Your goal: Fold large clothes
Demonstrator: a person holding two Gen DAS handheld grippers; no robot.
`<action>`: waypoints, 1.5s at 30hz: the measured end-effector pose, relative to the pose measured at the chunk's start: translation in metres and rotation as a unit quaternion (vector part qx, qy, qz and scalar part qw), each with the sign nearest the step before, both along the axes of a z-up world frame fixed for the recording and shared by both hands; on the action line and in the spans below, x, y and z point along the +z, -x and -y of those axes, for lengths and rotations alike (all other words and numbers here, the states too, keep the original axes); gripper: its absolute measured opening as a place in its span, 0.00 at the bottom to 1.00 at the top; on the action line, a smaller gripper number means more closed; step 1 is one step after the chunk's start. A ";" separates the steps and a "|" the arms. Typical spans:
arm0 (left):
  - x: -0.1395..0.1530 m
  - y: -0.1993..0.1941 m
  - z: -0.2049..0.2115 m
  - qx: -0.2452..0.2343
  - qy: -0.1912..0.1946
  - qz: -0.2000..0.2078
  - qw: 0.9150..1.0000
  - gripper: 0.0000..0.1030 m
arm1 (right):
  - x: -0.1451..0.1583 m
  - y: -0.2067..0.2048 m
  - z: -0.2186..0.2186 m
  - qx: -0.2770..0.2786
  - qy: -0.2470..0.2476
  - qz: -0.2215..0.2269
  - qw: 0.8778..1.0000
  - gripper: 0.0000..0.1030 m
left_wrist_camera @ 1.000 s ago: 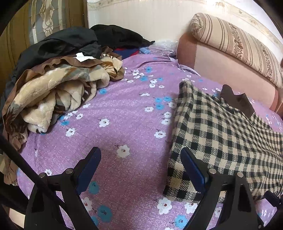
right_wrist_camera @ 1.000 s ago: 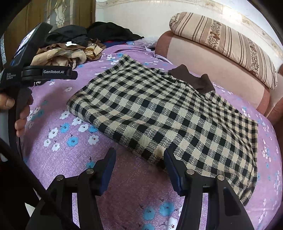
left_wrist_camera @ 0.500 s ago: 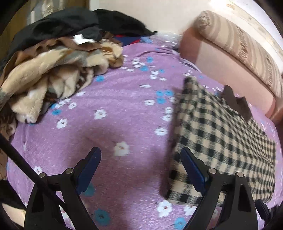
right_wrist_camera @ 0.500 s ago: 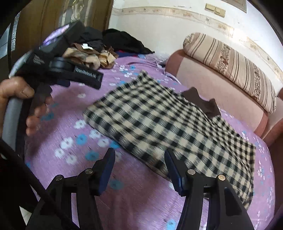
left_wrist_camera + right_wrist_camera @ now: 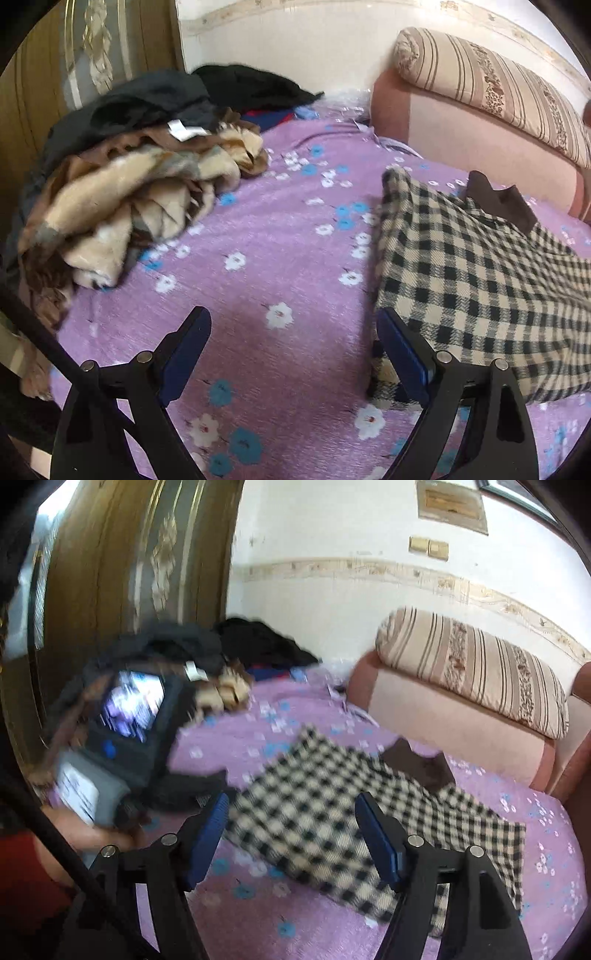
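Both tools (image 5: 293,354) (image 5: 291,832) hover, apparently clear, above the folded checked garment (image 5: 332,812).

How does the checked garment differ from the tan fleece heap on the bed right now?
The checked garment lies flat in a neat folded rectangle; the tan fleece heap is bunched and crumpled. The garment is a black-and-cream check with a brown collar; the heap is plain tan and brown, with dark clothes piled behind it. Both rest on the purple floral bedcover, apart from each other.
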State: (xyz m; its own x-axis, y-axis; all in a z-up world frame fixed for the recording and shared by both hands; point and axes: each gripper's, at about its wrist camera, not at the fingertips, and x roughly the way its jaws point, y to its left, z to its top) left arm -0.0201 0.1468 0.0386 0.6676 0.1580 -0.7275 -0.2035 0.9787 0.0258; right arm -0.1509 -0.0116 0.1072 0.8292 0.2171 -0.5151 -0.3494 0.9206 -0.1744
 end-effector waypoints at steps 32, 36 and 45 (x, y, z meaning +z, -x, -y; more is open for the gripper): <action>0.002 -0.177 0.086 -0.213 0.156 -0.174 0.949 0.10 | -0.084 -0.057 -0.050 0.030 0.145 -0.024 0.989 0.11; 0.055 -0.163 0.132 -0.237 0.150 -0.142 0.949 0.10 | -0.047 -0.033 -0.002 -0.015 0.128 0.019 0.991 0.09; 0.096 -0.122 0.332 -0.350 0.087 -0.123 0.924 0.11 | -0.022 0.012 0.149 -0.158 0.110 -0.023 0.981 0.07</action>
